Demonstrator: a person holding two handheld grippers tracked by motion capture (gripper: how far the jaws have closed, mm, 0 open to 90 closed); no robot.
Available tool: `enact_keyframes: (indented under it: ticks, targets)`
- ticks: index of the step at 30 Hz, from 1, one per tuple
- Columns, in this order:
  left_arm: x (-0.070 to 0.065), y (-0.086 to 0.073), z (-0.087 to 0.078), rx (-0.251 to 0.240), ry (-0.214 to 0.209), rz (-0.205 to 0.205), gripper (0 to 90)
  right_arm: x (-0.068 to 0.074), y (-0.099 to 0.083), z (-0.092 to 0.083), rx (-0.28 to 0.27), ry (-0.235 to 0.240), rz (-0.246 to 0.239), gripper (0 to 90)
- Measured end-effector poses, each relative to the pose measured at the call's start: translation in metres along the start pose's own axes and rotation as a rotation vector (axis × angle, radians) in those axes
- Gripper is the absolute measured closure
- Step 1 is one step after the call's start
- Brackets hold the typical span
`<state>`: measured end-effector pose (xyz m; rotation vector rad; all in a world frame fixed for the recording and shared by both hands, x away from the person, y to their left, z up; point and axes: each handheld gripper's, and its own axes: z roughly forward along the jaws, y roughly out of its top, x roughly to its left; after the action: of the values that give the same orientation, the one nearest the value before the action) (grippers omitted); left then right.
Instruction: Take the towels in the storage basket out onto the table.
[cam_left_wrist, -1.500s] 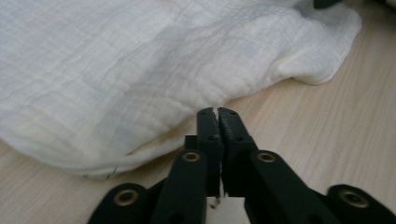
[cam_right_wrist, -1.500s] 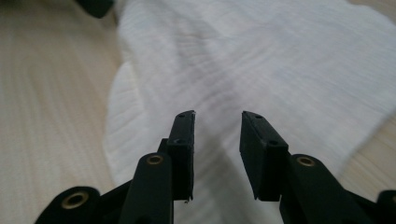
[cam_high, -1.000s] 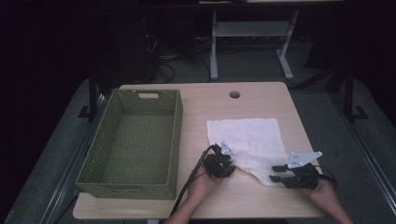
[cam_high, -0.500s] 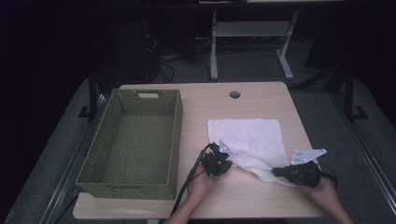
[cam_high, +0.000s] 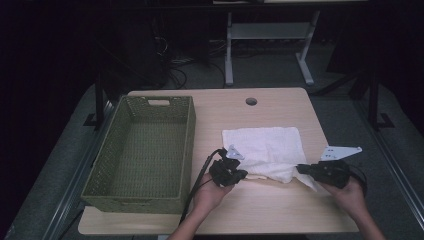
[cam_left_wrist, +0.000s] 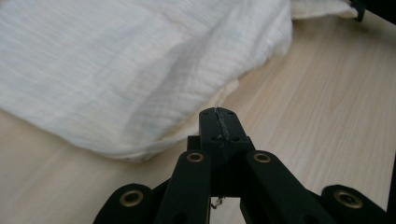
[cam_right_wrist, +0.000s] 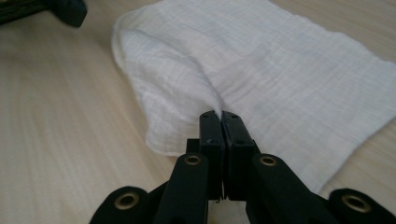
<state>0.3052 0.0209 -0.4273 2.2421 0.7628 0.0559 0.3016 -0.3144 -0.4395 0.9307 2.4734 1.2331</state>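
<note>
- While both pinch its near edge, cloth (cam_high: 265, 152) lies on surface (cam_high: 280, 107), extending away.
- Left tongs (cam_high: 239, 175): clamped on near-left corner.
- Right tongs (cam_high: 301, 169): clamped on near-right corner.

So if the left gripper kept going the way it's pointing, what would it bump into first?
Probably the white cloth. The left gripper has its jaws shut on the cloth's near edge, and more cloth lies right ahead. Beyond that, depth is hard to judge.

Basket (cam_high: 142, 150) on table (cam_high: 280, 107), left of cloth (cam_high: 265, 147)
</note>
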Motion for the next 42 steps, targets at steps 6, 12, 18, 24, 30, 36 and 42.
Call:
enact_keyframes:
  ticks: [6,12,18,24,30,36,42]
  targets:
    - [-0.005,0.004,0.032,0.010,-0.060,0.019,82.7,-0.008,0.007,0.005,-0.026,-0.020,0.060,87.9]
    - [-0.005,0.011,0.050,0.013,0.011,0.029,72.3,-0.022,0.007,0.015,0.011,-0.033,0.104,87.6]
    - [-0.005,0.014,0.062,0.077,0.053,0.064,70.1,-0.024,0.005,0.028,0.050,-0.029,0.124,87.5]
    - [-0.013,0.013,0.065,0.060,0.138,0.141,86.0,-0.027,0.000,0.031,0.054,-0.034,0.124,87.4]
    - [-0.008,0.014,0.052,0.072,0.061,0.093,89.3,-0.026,0.000,0.027,0.049,-0.027,0.119,87.4]
    - [-0.010,0.008,0.002,-0.021,-0.043,0.055,89.1,-0.022,0.001,0.013,0.049,-0.018,0.093,86.9]
    - [-0.012,-0.004,-0.024,-0.032,-0.060,-0.010,85.5,-0.004,-0.003,0.003,0.059,0.116,0.063,75.1]
